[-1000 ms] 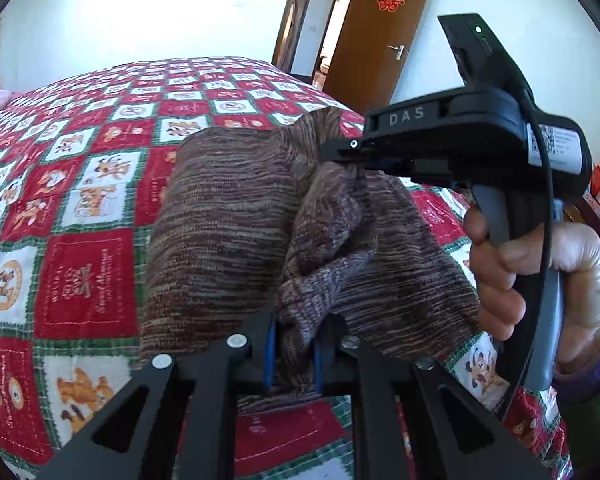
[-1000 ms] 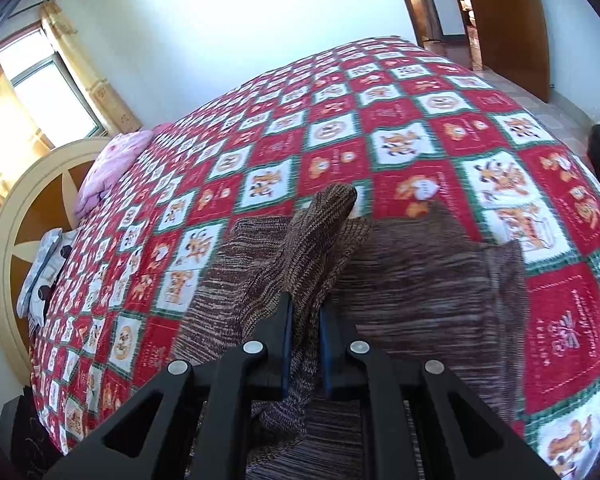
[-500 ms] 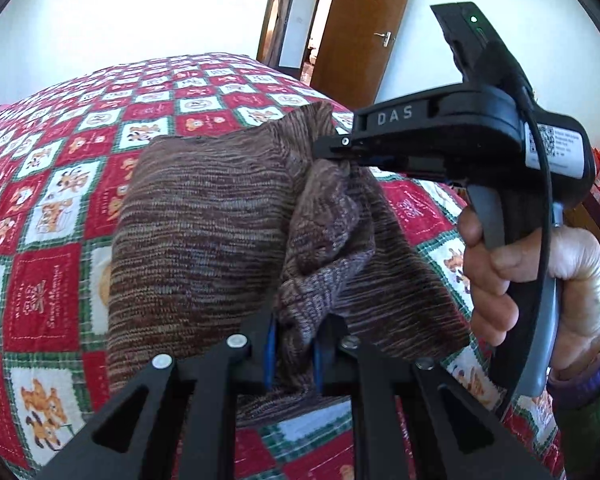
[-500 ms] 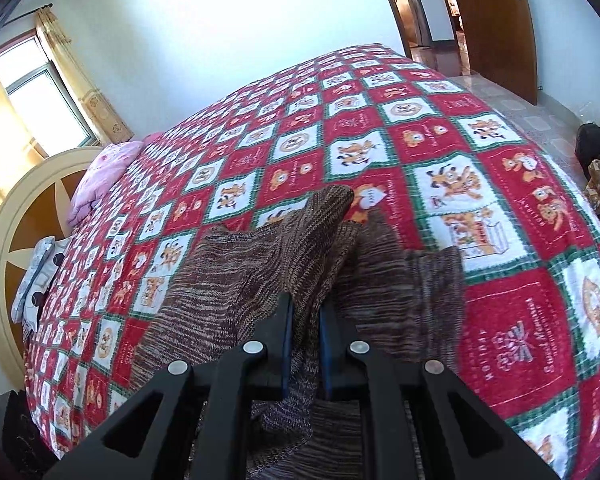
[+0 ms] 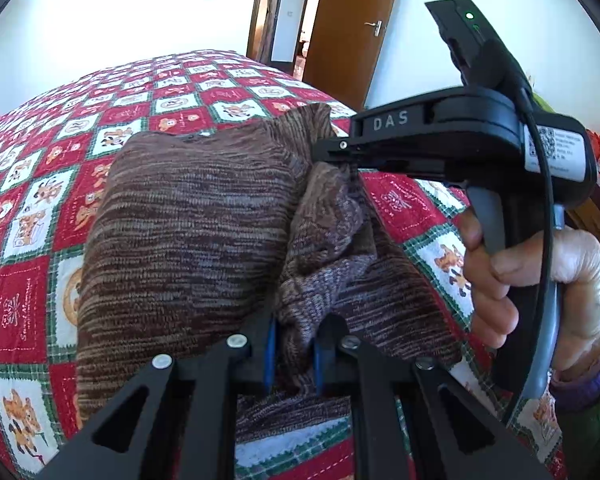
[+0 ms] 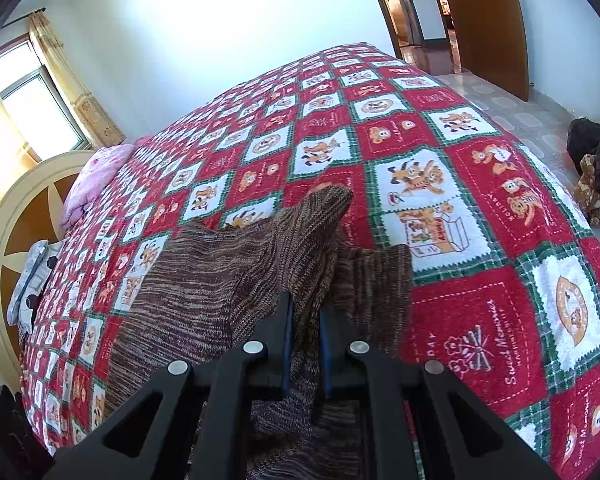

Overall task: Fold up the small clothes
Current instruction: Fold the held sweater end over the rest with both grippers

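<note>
Garment: one brown marled knit (image 5: pixel 188 216), lifted off the red patchwork bed (image 5: pixel 32 216) along its near edge, the rest draped over the quilt.
Left tongs (image 5: pixel 294 354): clenched on a bunched fold of the knit at the near middle of the left wrist view.
Right tongs (image 6: pixel 305 350): clenched on another fold of the same knit; in the left wrist view you see them at far right (image 5: pixel 336 152), tips buried in the cloth.
Step in hand: by my reading, you are carrying a folded edge across to lay it down.
Doing it well: keep both grips level and the same way apart so the fold line stays straight; lower the edge onto the lying cloth before you let go; avoid tugging sideways, since loose knit stretches and bunches.
Count: one garment, two tongs, one bed, one pink pillow (image 6: pixel 94 176) at the far left by the headboard, one brown door (image 5: pixel 352 36).
</note>
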Action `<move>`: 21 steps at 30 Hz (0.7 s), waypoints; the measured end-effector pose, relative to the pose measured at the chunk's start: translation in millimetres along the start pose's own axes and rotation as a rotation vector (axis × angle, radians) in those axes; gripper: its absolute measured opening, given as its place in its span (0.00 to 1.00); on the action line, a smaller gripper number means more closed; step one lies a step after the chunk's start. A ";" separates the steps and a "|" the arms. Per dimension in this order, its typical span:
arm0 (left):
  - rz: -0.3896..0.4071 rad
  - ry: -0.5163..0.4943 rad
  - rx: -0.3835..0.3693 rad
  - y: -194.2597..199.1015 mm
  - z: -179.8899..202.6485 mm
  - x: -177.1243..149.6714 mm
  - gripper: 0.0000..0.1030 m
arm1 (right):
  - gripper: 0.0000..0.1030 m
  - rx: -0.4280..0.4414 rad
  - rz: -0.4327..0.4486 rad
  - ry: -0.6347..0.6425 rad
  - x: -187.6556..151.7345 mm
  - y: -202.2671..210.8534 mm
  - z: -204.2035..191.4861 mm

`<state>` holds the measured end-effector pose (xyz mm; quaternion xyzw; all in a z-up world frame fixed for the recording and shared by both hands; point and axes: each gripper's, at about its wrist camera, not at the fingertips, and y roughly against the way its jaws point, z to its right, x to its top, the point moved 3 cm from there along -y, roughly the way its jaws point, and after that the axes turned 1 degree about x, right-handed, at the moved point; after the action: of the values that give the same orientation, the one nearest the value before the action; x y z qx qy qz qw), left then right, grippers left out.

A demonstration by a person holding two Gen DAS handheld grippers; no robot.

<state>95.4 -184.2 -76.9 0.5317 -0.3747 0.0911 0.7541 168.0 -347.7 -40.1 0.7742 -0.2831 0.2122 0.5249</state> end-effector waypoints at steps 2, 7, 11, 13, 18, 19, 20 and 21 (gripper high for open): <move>-0.002 -0.002 0.003 -1.8 1.8 0.4 0.15 | 0.11 0.002 0.000 -0.009 -1.5 -0.1 4.4; -0.008 0.015 0.009 -4.8 2.7 1.7 0.15 | 0.11 0.005 -0.001 -0.020 -4.7 -2.2 11.0; -0.007 0.015 0.015 -6.7 4.2 2.8 0.15 | 0.11 0.005 0.000 -0.020 -5.1 -2.7 11.8; -0.005 0.021 0.012 -6.6 4.1 1.9 0.15 | 0.11 0.005 0.002 -0.017 -5.6 -3.0 12.2; -0.002 0.023 0.011 -6.3 7.8 1.2 0.15 | 0.11 0.001 0.000 -0.009 -4.4 -5.9 12.9; 0.003 0.011 0.010 -5.9 11.0 1.4 0.15 | 0.11 0.003 0.005 -0.010 -2.4 -5.3 12.7; 0.004 0.003 0.006 -6.0 14.7 1.8 0.15 | 0.11 0.003 0.009 -0.009 -0.3 -5.0 12.3; 0.001 0.000 -0.003 -6.4 18.2 1.9 0.15 | 0.11 -0.003 0.013 -0.004 3.1 -4.8 11.7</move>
<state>91.7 -203.2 -77.6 0.5303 -0.3753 0.0911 0.7548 173.9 -358.0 -45.7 0.7718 -0.2895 0.2137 0.5243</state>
